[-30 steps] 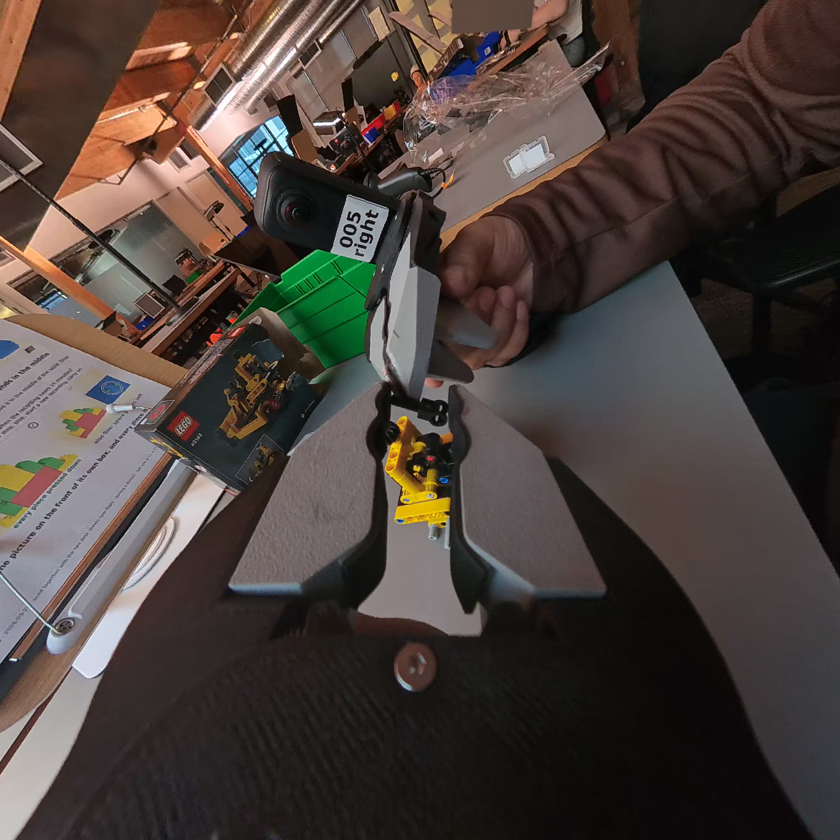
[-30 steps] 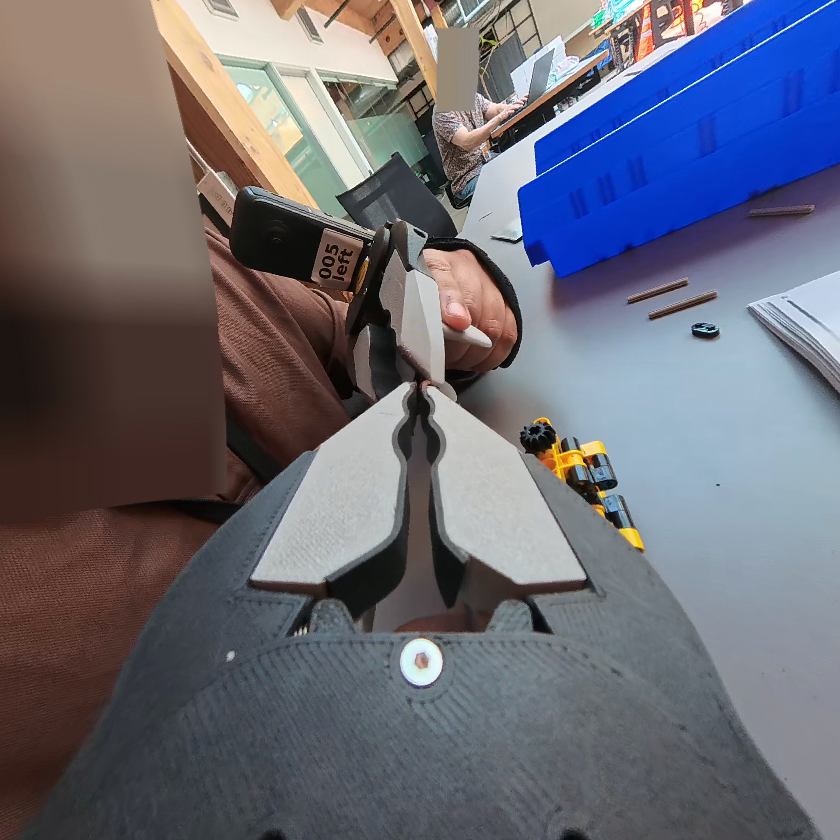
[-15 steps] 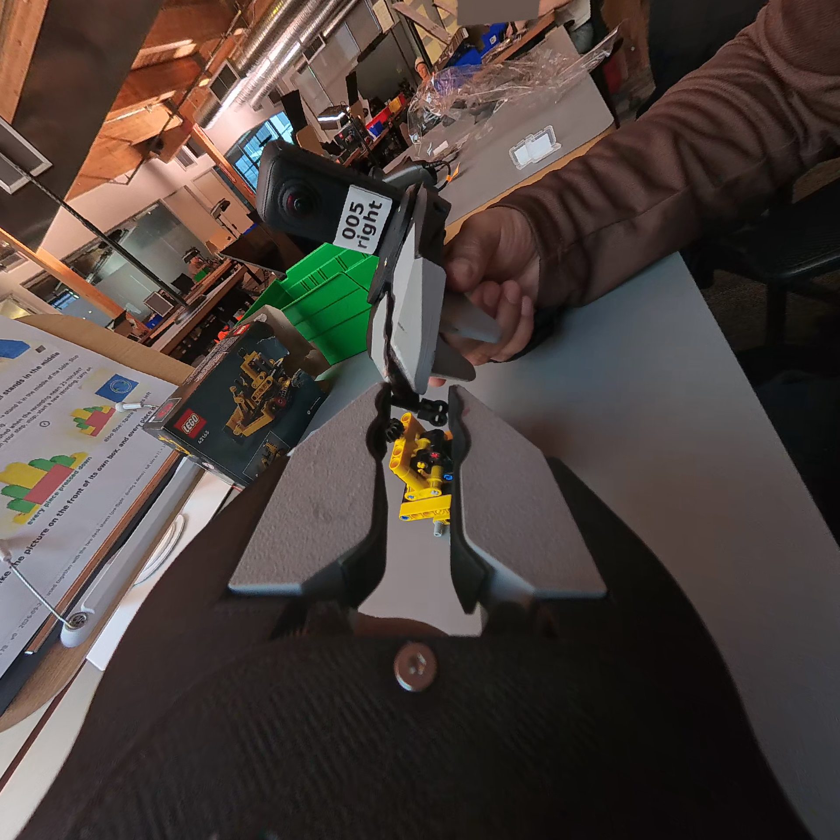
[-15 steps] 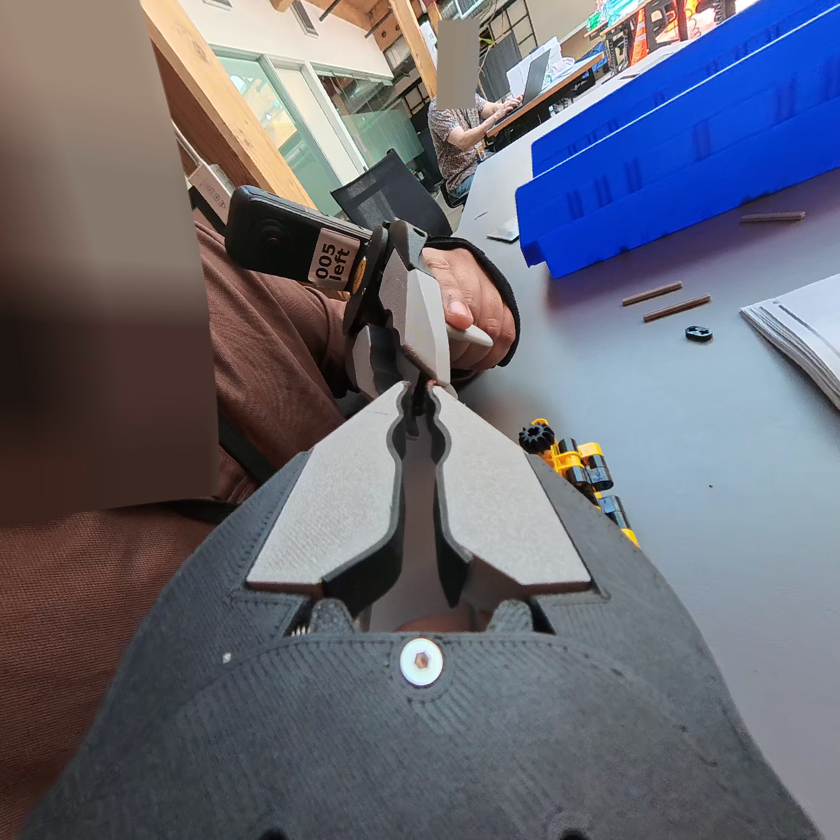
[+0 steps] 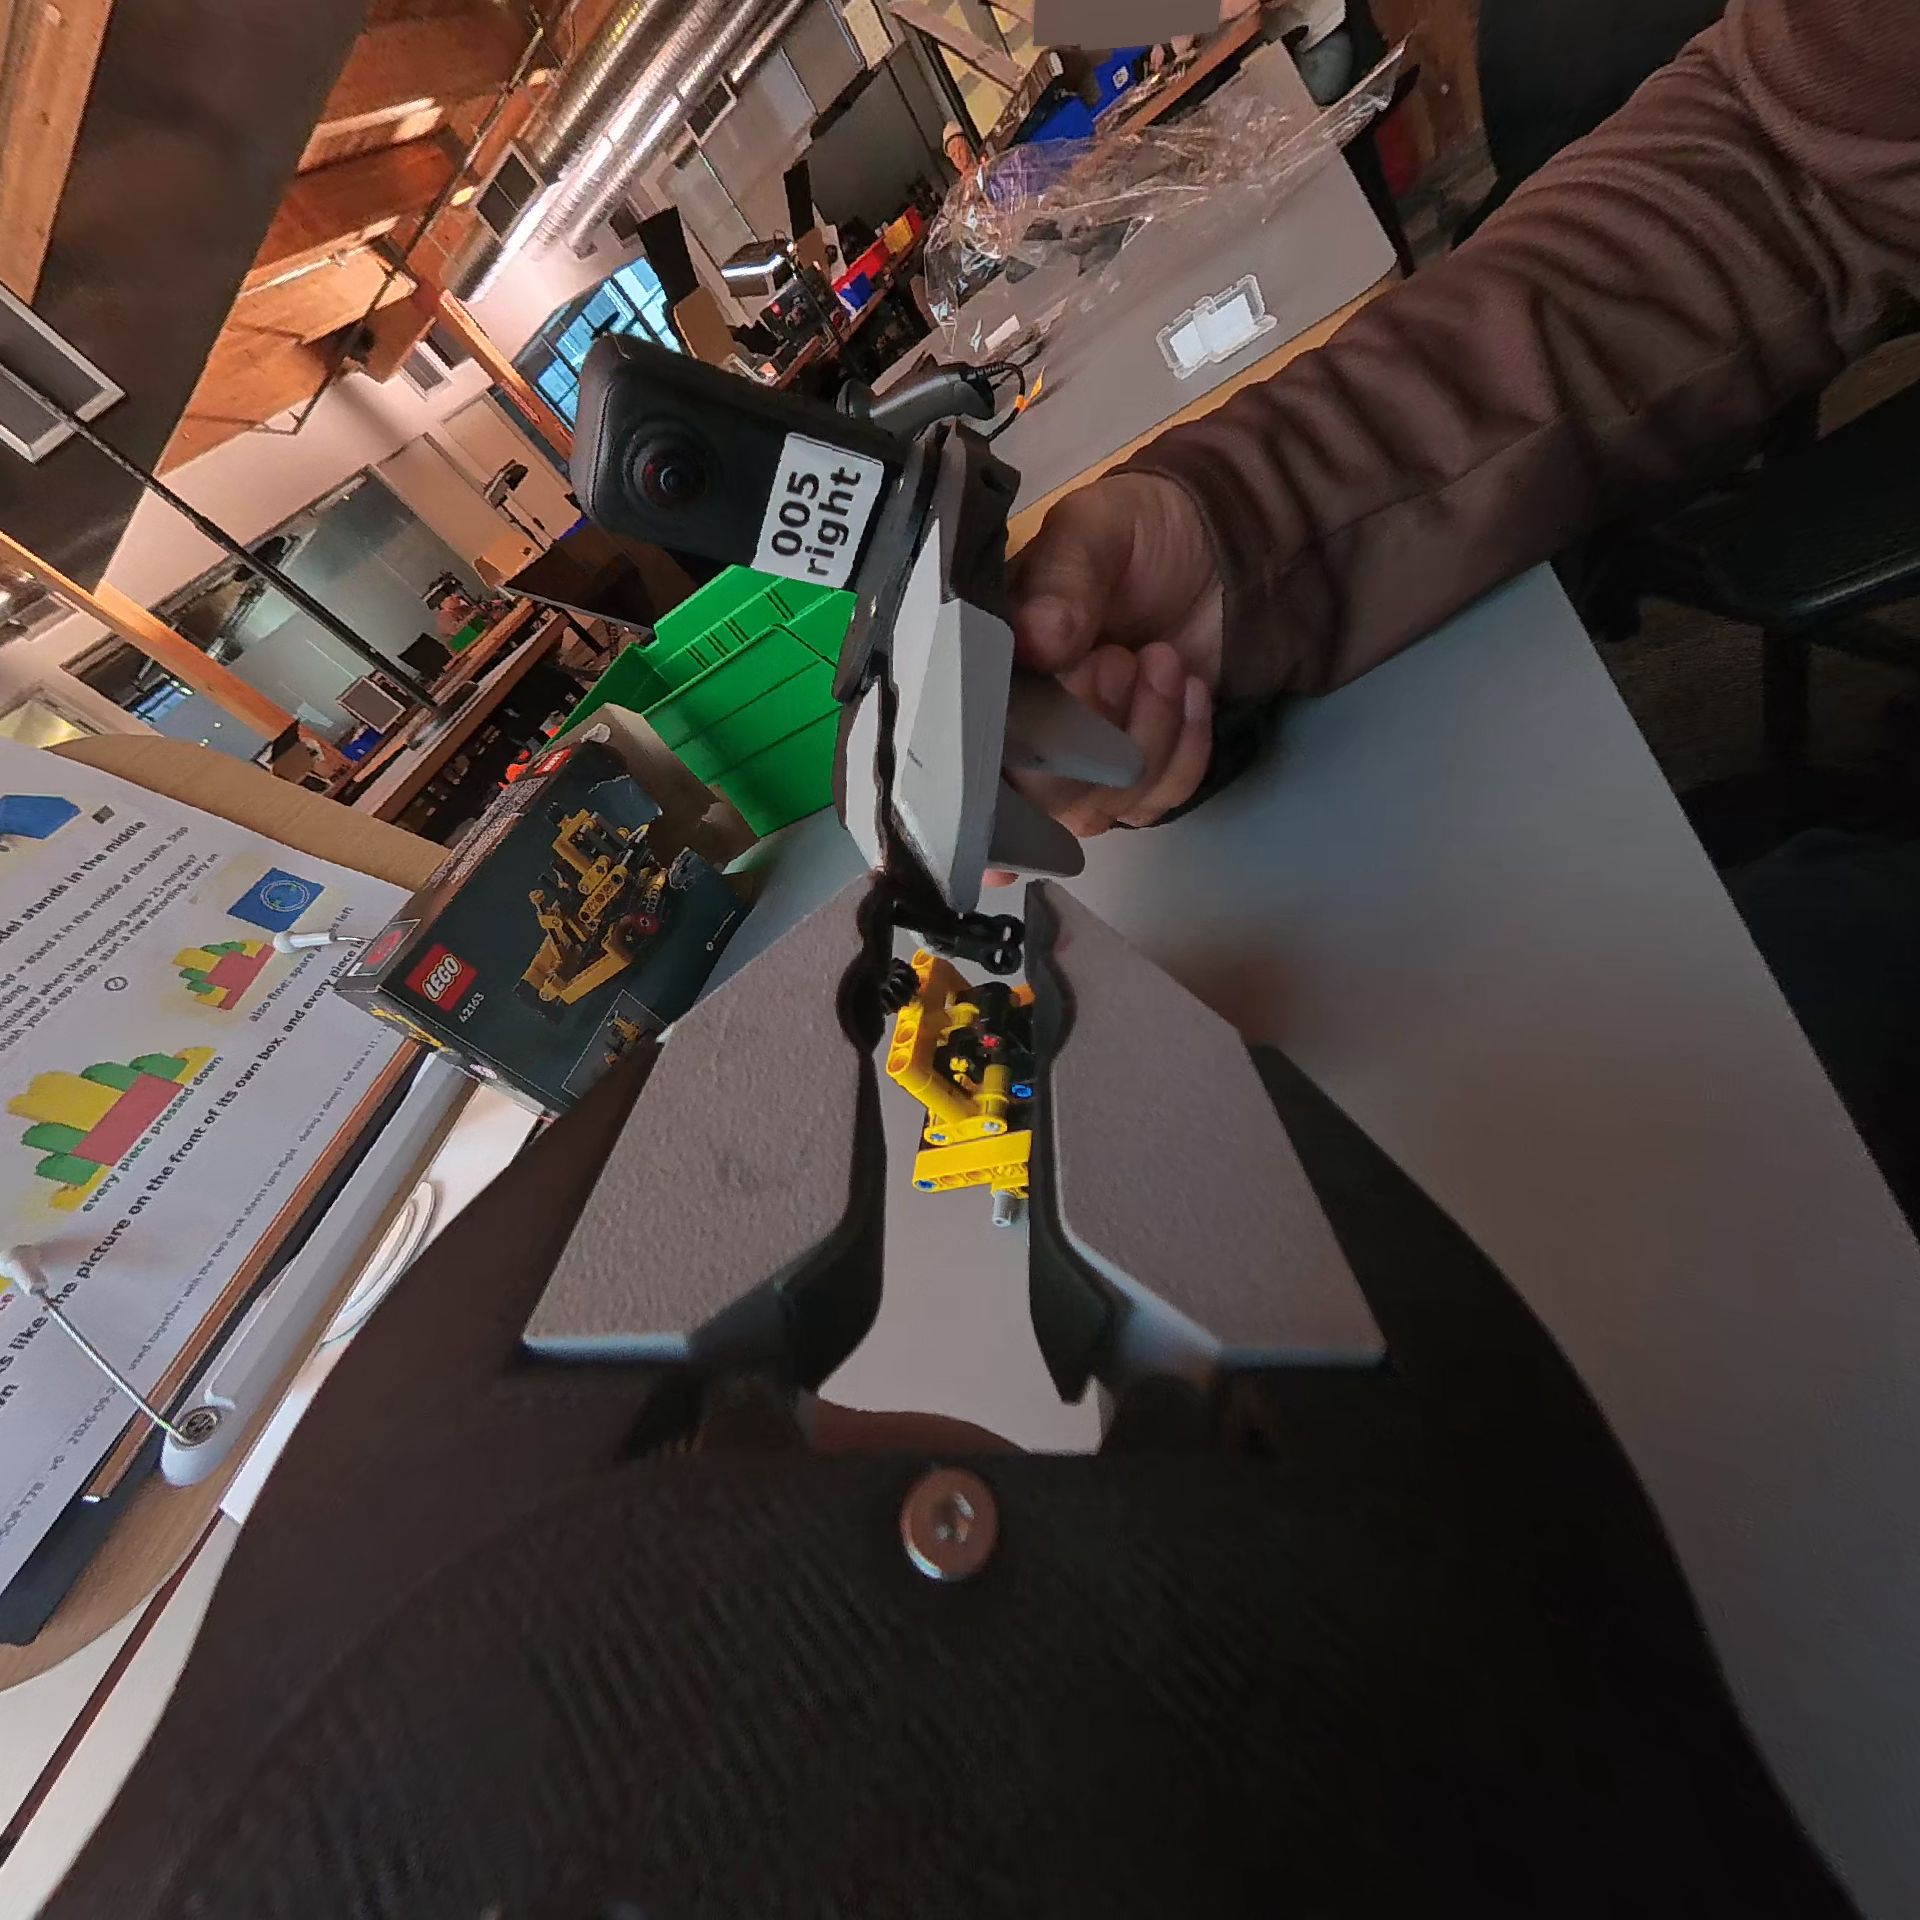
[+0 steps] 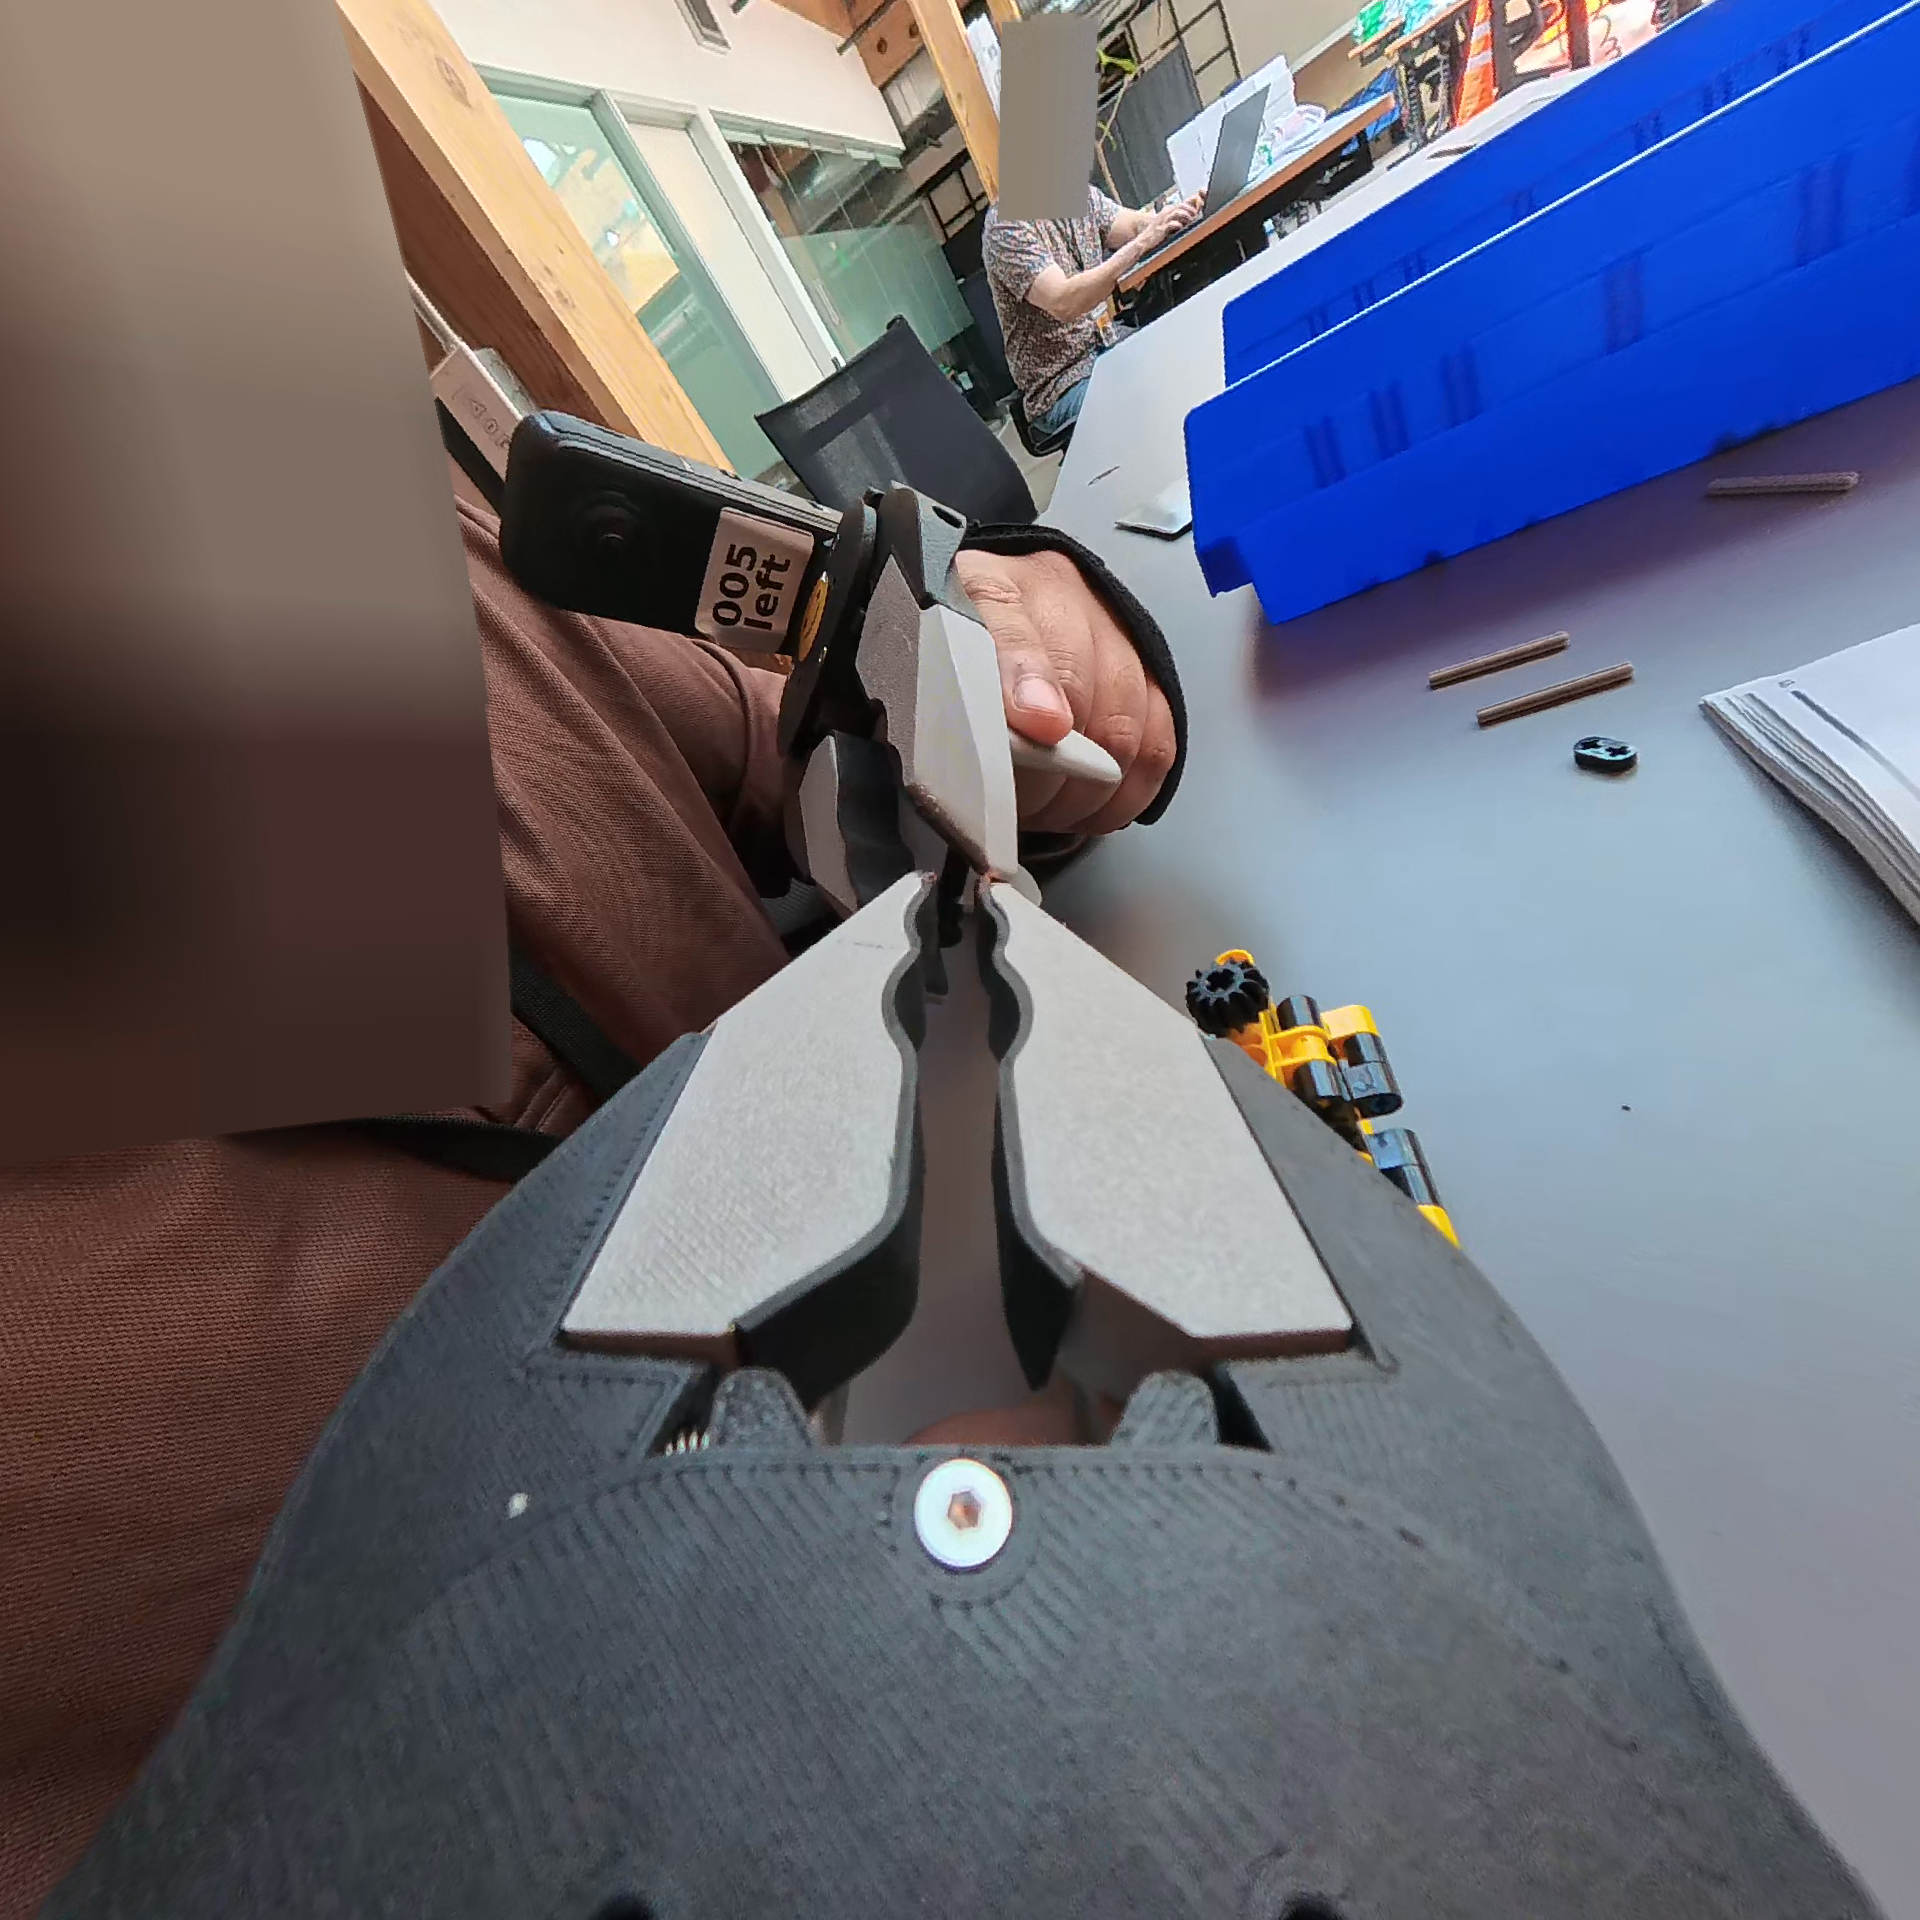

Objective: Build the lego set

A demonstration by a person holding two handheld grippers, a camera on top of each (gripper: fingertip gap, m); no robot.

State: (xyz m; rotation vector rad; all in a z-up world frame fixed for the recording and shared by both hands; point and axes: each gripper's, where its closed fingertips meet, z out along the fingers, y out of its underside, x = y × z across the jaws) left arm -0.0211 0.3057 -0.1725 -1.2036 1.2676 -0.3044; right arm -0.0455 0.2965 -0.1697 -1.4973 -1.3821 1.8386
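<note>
A small black connector piece (image 5: 977, 925) hangs above the table between both grippers, which meet tip to tip. My right gripper (image 6: 956, 896) is shut on the piece (image 6: 943, 935); in the left wrist view this gripper (image 5: 925, 888) points down from above. My left gripper (image 5: 951, 902) has its jaws a piece's length apart, with the piece spanning the gap and touching both pads. It also shows in the right wrist view (image 6: 971, 871). A yellow and black lego assembly (image 5: 966, 1091) lies on the grey table (image 6: 1558, 1039) below, also visible beside the right finger (image 6: 1320, 1049).
The lego box (image 5: 551, 935), green bins (image 5: 748, 686) and an instruction board (image 5: 125, 1039) stand at the left. Blue bins (image 6: 1558, 364), two brown rods (image 6: 1496, 660), a small black part (image 6: 1605, 753) and a booklet (image 6: 1829, 769) lie farther off.
Almost nothing. Both grippers stay tip to tip on the black piece and have drifted only slightly. The yellow assembly has not moved.
</note>
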